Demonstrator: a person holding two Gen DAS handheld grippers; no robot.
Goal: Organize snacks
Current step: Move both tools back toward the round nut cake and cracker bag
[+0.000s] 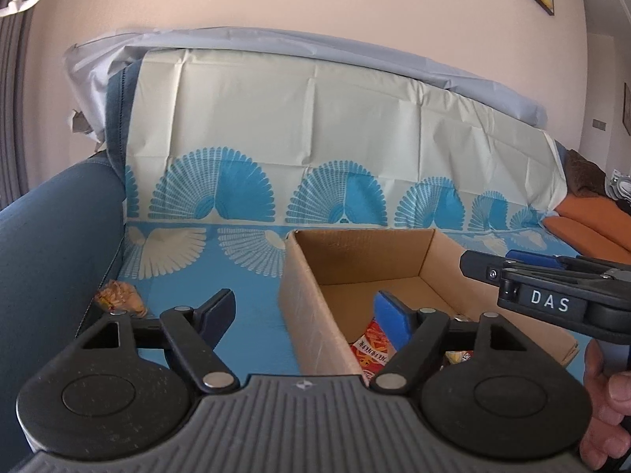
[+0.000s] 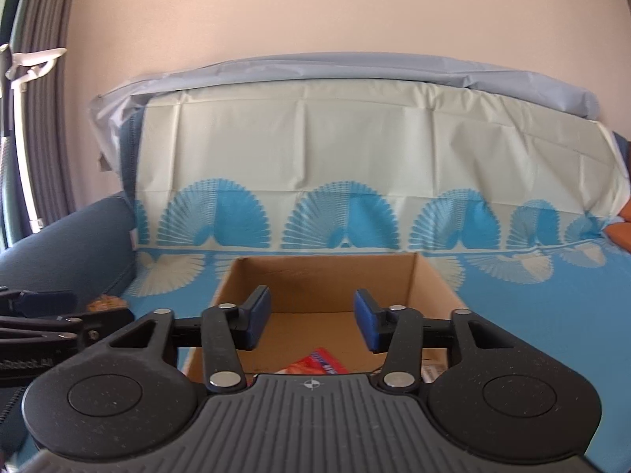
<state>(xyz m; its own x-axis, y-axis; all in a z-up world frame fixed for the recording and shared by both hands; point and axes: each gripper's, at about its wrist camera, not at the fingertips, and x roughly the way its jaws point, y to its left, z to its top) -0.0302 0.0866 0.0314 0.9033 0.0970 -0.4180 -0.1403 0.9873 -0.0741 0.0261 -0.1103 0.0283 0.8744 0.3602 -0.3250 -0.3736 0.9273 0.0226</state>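
Cardboard box (image 1: 315, 307) sits open-topped on the blue fan-patterned cloth (image 1: 252, 315) that covers the sofa seat and runs up its backrest; you see the same box (image 2: 327, 280) from the right wrist, squarely ahead and below. Your left gripper (image 1: 303, 315) is released, its jaws spread wide and holding nothing; it straddles the box's left wall, the left finger over the cloth, the right blue pad (image 1: 392, 321) over the box interior. Your right gripper (image 2: 311, 323) is likewise released and empty, jaws apart, hovering above the near end of the box. In the left wrist view that right gripper (image 1: 487, 266) reaches in from the right edge over the box's right wall, with your right hand (image 1: 607, 402) gripping its handle. Snacks already lie in the box near its front wall: a red packet with printed lettering (image 1: 372, 349) below the left gripper's right finger, and a red-and-blue packet (image 2: 315, 362) seen just beyond the right gripper's body; whether these are one packet you cannot tell. One snack remains outside: a golden-brown wrapped item (image 1: 118, 295) on the cloth at its left edge, against the dark blue sofa armrest (image 1: 51, 236), well apart from the box; it shows again, blurred, in the right wrist view (image 2: 106, 302).
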